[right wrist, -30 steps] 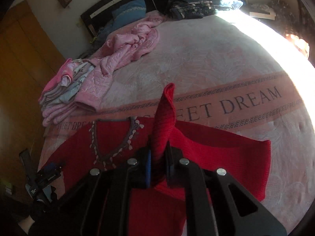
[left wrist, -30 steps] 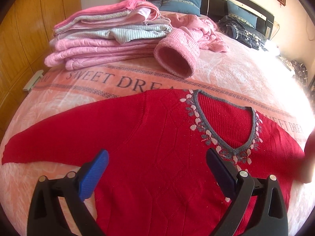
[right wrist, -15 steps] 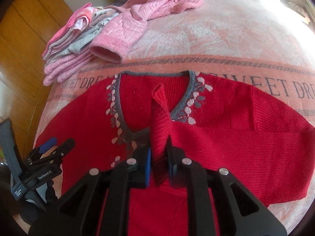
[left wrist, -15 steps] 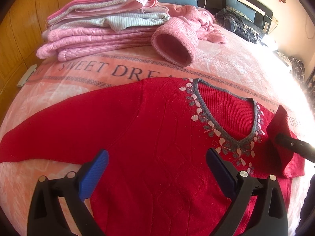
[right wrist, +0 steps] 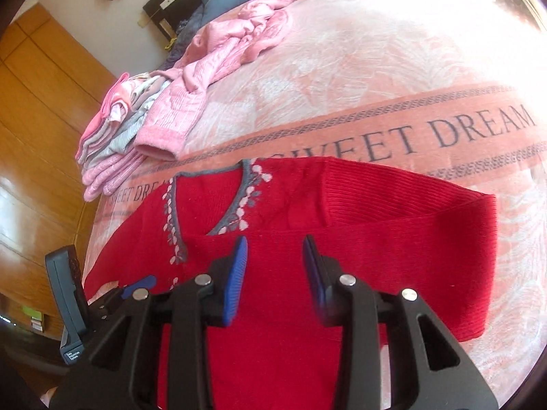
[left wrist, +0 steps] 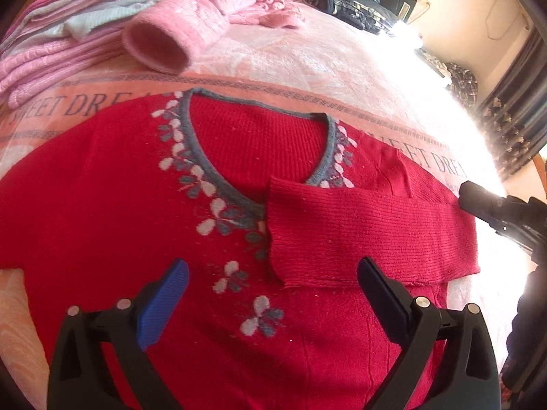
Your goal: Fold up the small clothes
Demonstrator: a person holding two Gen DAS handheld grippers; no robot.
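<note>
Red sweater (left wrist: 112, 212) on the bed (right wrist: 342, 78): one sleeve (left wrist: 369, 235) lies folded across its chest; we judge the other sleeve and body unfolded. Left gripper (left wrist: 273, 294) and right gripper (right wrist: 275, 275) both gape, empty.

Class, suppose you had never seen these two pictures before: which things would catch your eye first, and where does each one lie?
The red sweater lies flat on the bed in front, one sleeve folded across its chest below the grey V-neck. Behind it on the left sits a stack of folded pink clothes. Both the left gripper and the right gripper hover open above the sweater.
</note>
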